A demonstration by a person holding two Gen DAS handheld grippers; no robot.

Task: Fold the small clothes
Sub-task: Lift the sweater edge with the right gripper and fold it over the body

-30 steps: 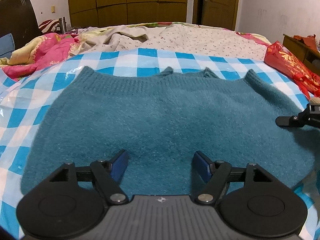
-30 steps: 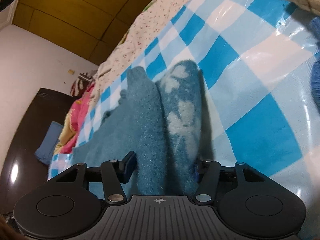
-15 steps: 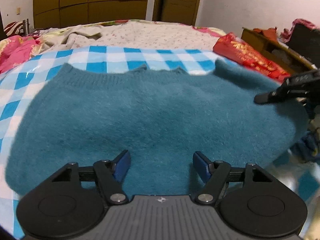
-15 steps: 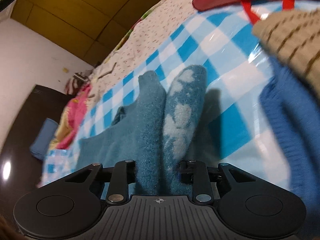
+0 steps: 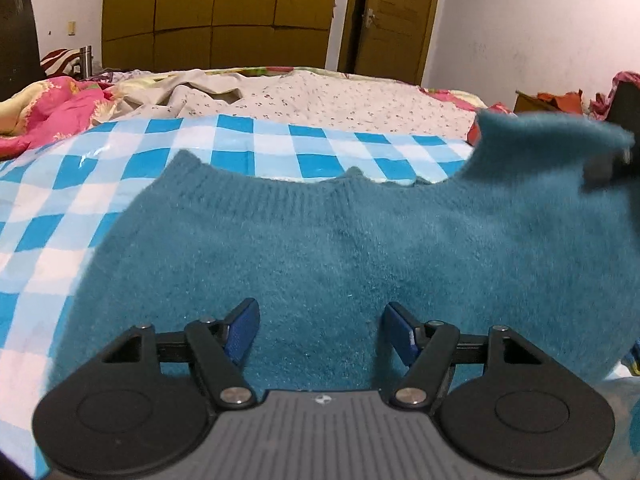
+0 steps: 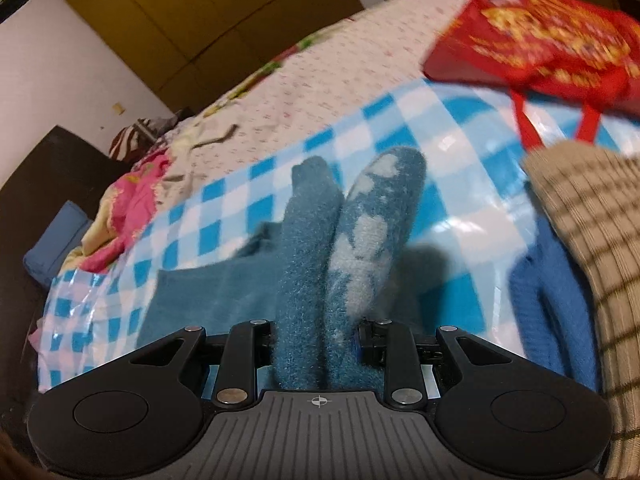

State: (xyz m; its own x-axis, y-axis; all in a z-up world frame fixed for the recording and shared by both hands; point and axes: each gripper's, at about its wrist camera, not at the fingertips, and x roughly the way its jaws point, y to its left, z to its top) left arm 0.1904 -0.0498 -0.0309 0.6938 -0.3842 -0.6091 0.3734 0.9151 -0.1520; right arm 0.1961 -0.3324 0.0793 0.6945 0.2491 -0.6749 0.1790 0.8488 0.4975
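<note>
Now teal sweater (image 6: 316, 280) inside right tool (image 6: 316, 340)

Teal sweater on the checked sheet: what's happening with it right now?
A person is folding the teal sweater on the blue-checked sheet covering the bed. The right gripper has its jaws shut on one edge of the sweater and holds that part raised off the sheet, visible at the right of the left wrist view. The left gripper hangs over the near part of the sweater with its jaws open, gripping nothing. A red bag and other knitwear lie beside it.
</note>
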